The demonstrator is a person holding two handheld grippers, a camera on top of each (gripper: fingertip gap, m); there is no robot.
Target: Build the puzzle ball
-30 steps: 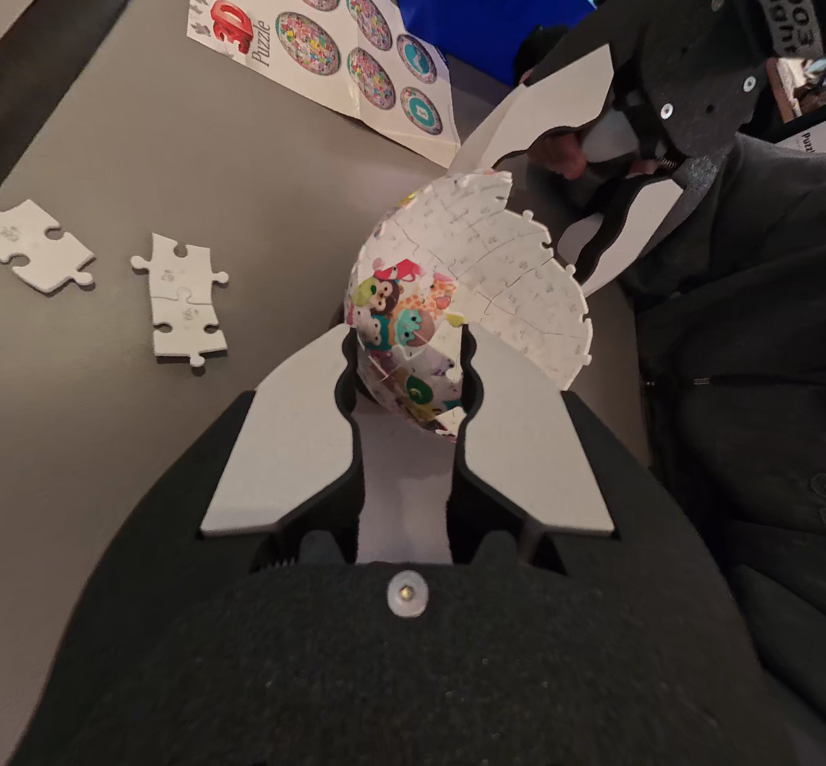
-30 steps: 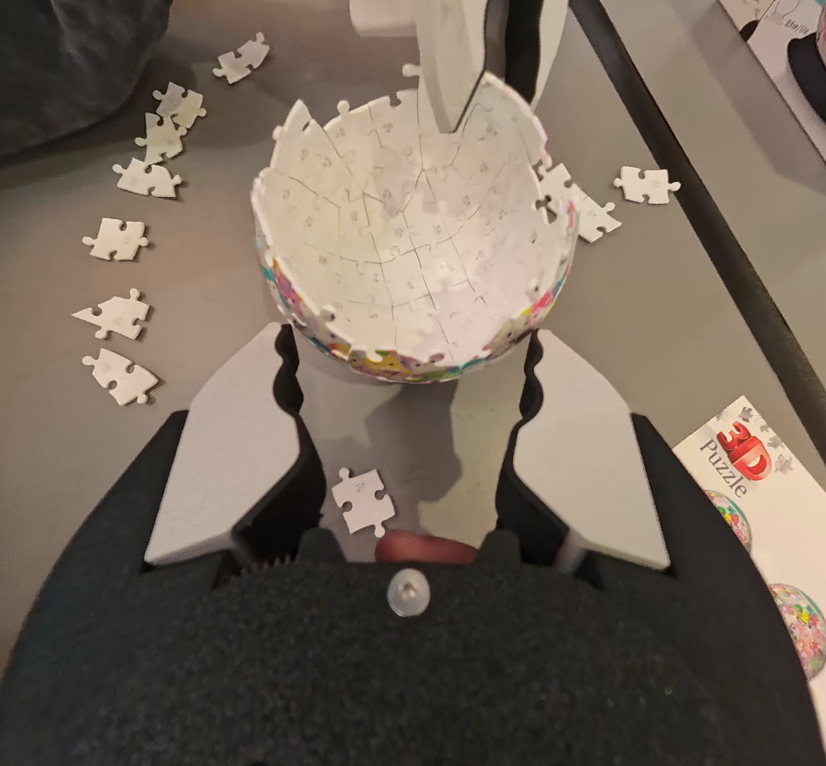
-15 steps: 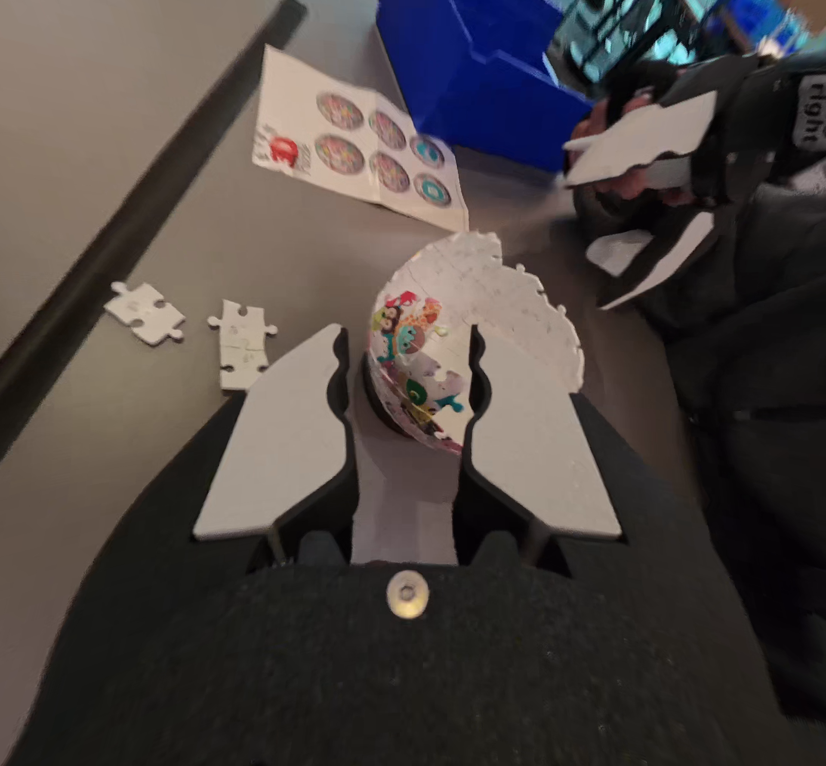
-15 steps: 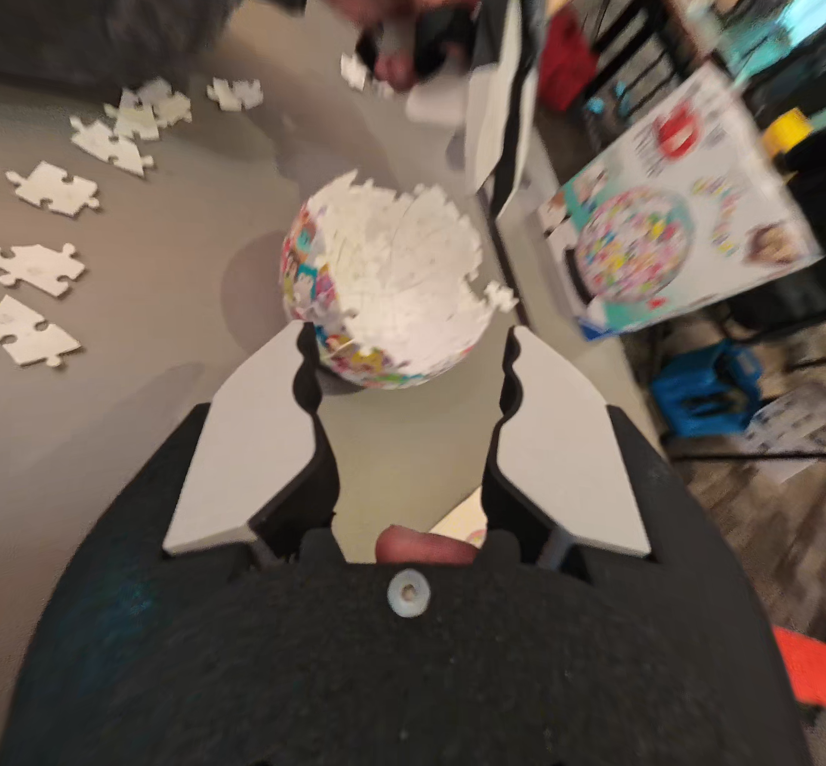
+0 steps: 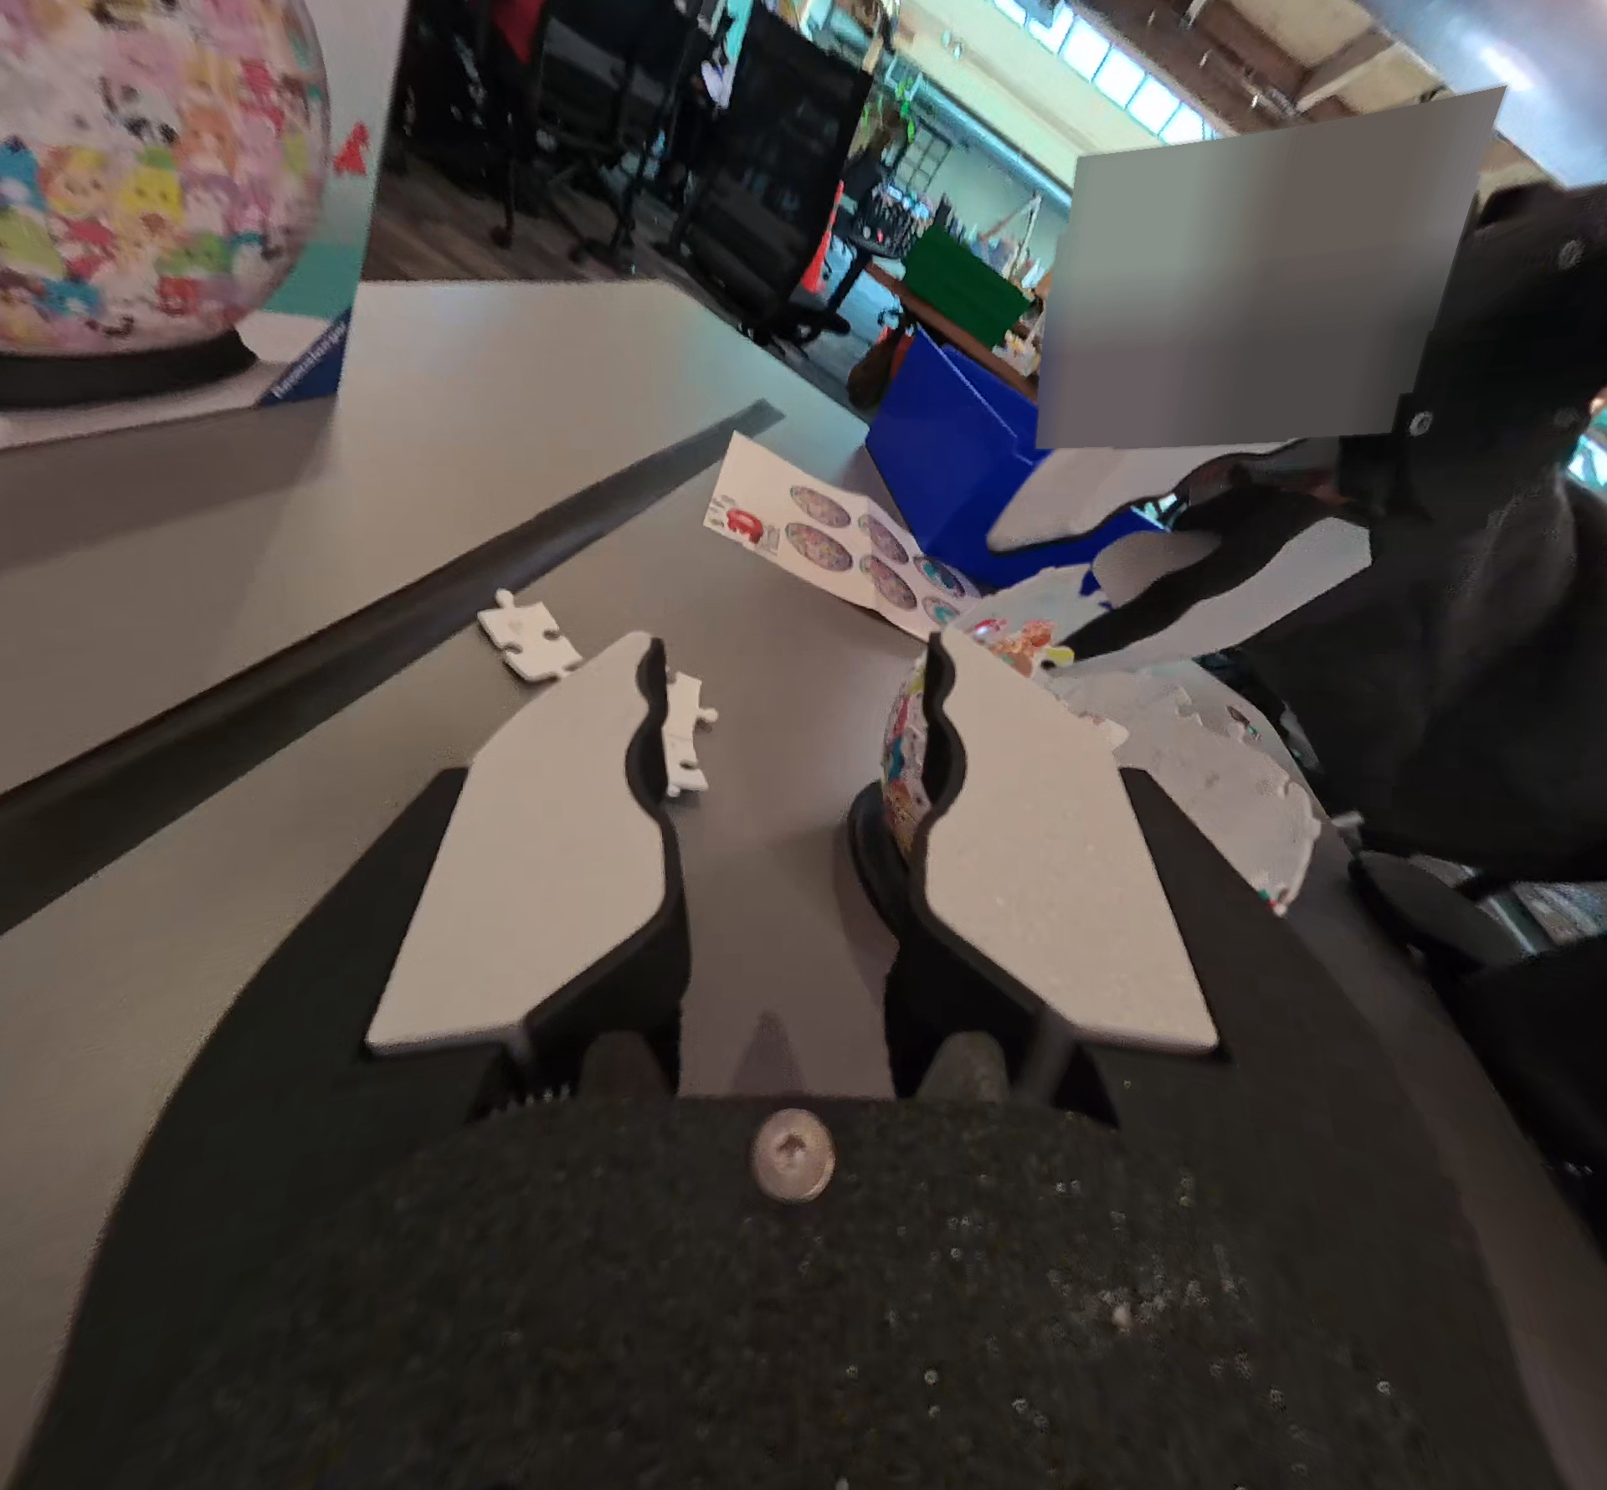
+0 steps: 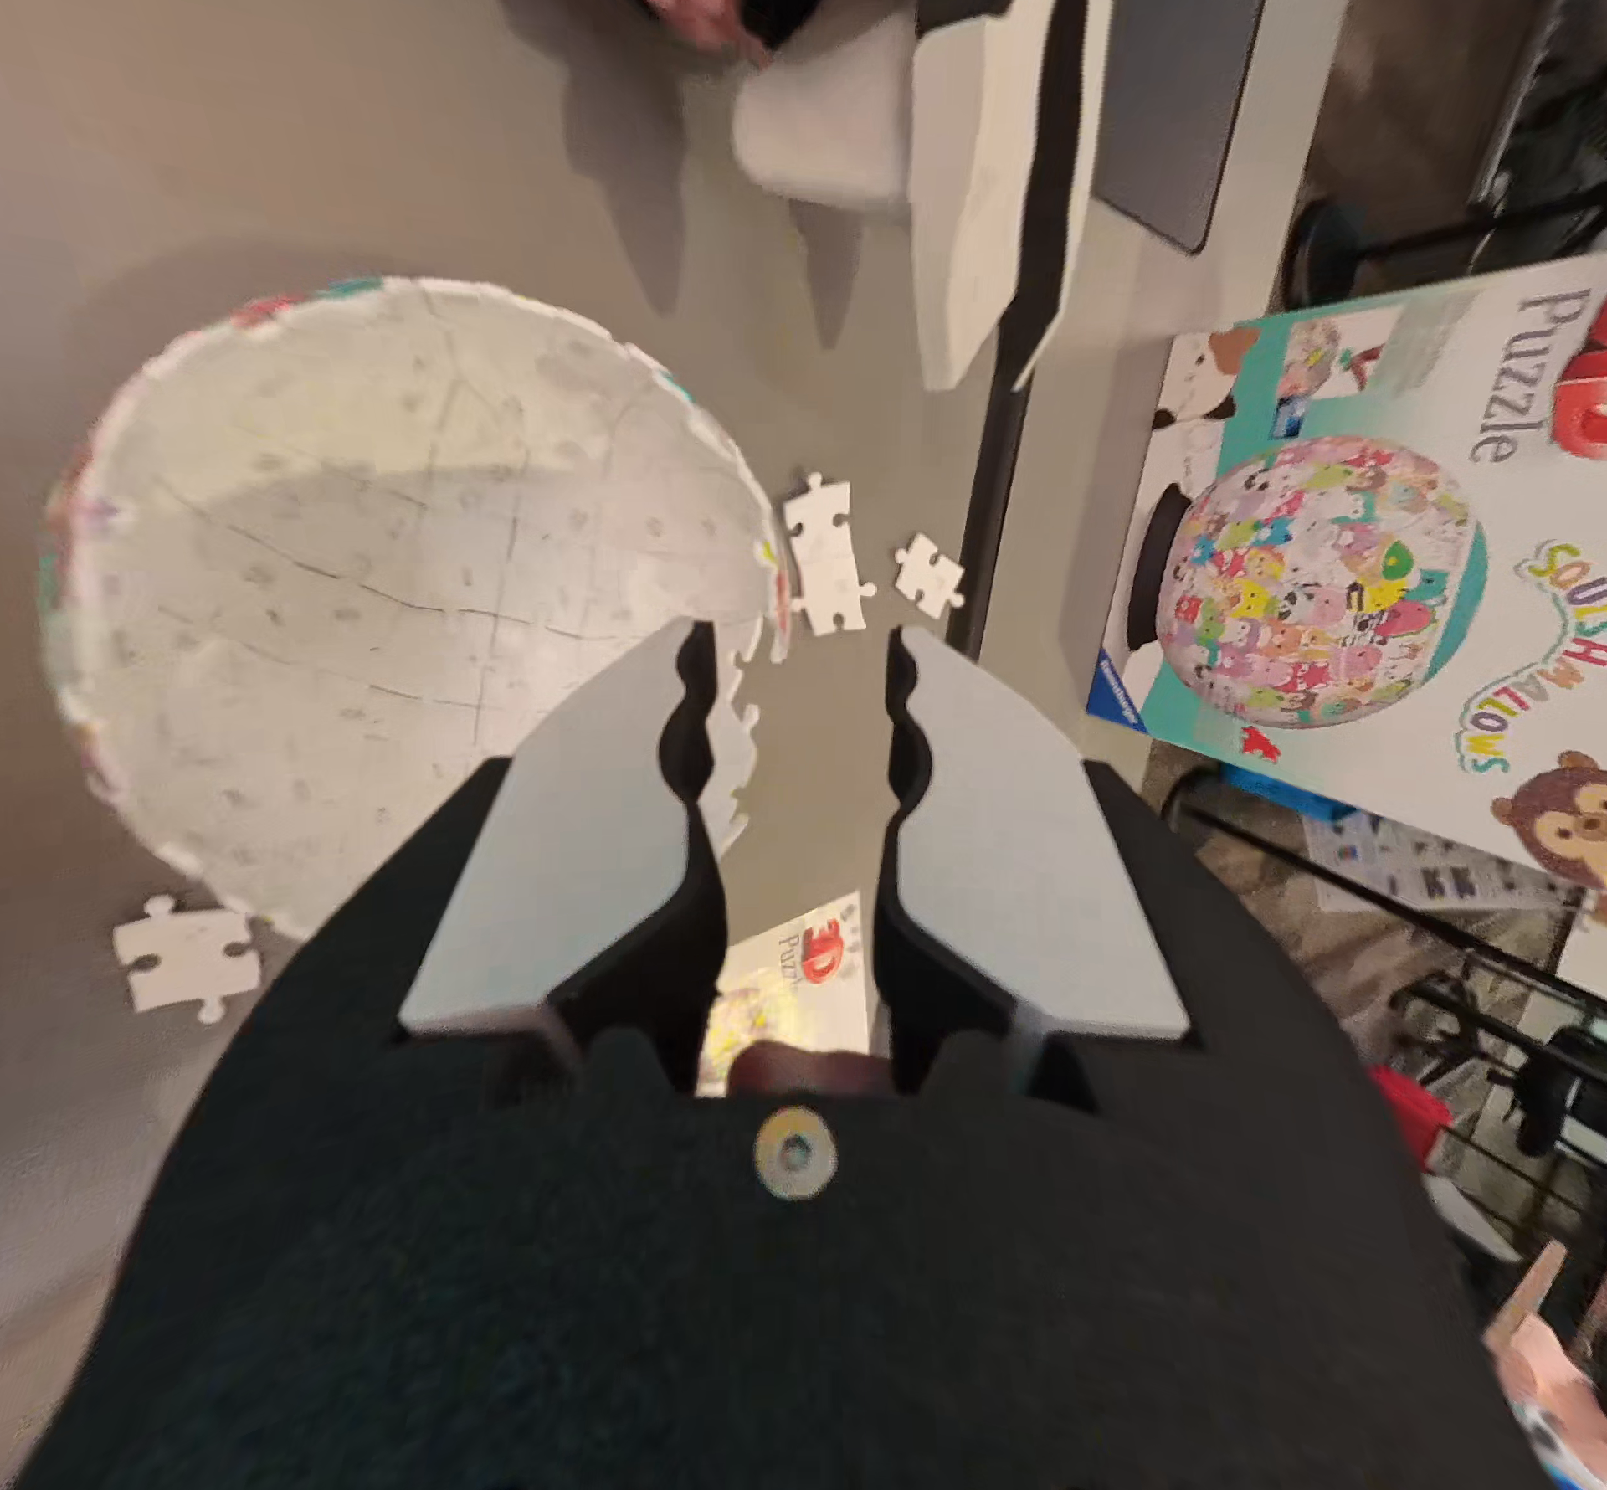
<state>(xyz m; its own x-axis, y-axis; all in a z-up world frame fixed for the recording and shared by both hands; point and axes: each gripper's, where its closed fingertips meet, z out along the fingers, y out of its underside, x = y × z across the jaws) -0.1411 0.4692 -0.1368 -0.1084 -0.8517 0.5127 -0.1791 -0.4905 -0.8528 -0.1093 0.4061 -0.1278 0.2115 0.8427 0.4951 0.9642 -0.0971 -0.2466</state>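
The half-built puzzle ball [image 6: 348, 561] is an open white shell with a colourful outside, resting on the grey table. In the left wrist view the ball [image 5: 1200, 761] sits on a black ring stand [image 5: 870, 848], partly behind my right finger. My left gripper [image 5: 791, 657] is open and empty, just left of the ball. My right gripper [image 6: 796, 648] is open with a narrow gap, and its left finger overlaps the shell's jagged near rim. It also shows in the left wrist view [image 5: 1130, 570], above the ball.
Loose white pieces lie beside the ball [image 6: 826, 570] [image 6: 929, 574] [image 6: 187, 966] and by my left finger [image 5: 530, 644] [image 5: 687, 731]. An instruction sheet [image 5: 835, 544], a blue bin [image 5: 948, 431] and the puzzle box [image 6: 1356, 578] stand around. A dark gap [image 5: 348, 648] splits the tables.
My left gripper has let go of the ball's rim, opened and tilted up and back. My right gripper has swung to the ball's right side and its jaws have narrowed.
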